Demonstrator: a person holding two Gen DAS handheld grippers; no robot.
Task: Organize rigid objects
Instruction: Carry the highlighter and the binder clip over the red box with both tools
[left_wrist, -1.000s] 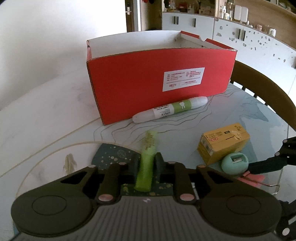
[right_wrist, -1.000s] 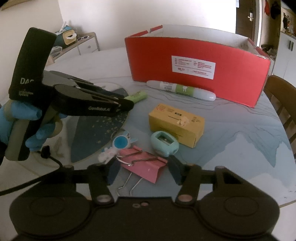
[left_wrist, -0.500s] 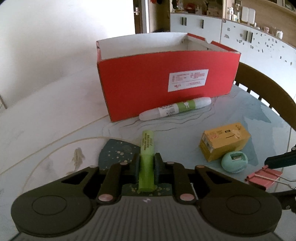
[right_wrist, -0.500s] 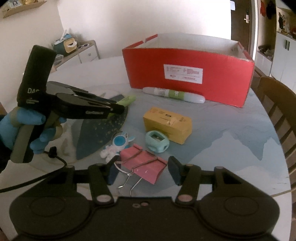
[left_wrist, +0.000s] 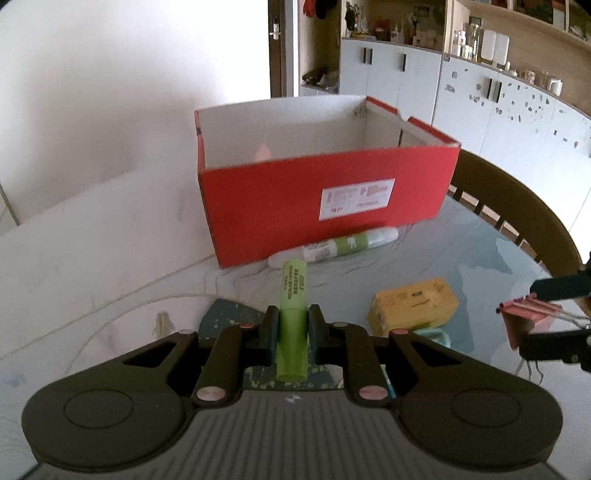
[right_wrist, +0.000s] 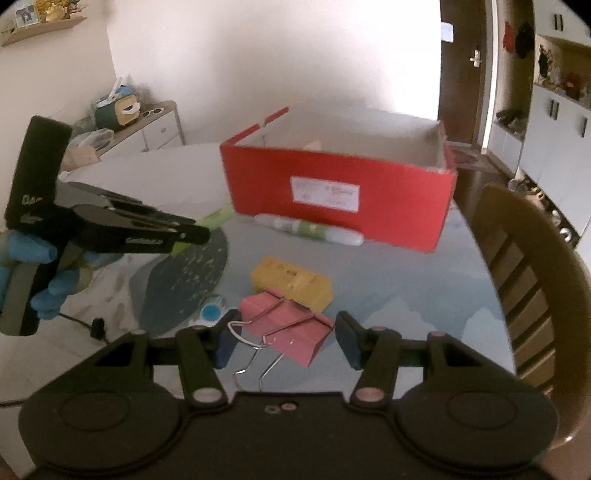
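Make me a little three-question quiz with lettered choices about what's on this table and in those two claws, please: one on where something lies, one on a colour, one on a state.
1. Where does the white and green tube lie?
A. inside the red box
B. on the table against the red box's front
C. on the chair

2. What colour is the binder clip in the right claw?
A. pink
B. black
C. silver

3. How is the left claw?
A. wide open, empty
B. shut on the green highlighter
C. out of sight

Answers: 1 B, it rests along the foot of the red box. 2 A, its body is pink. 3 B, both pads press the green highlighter.
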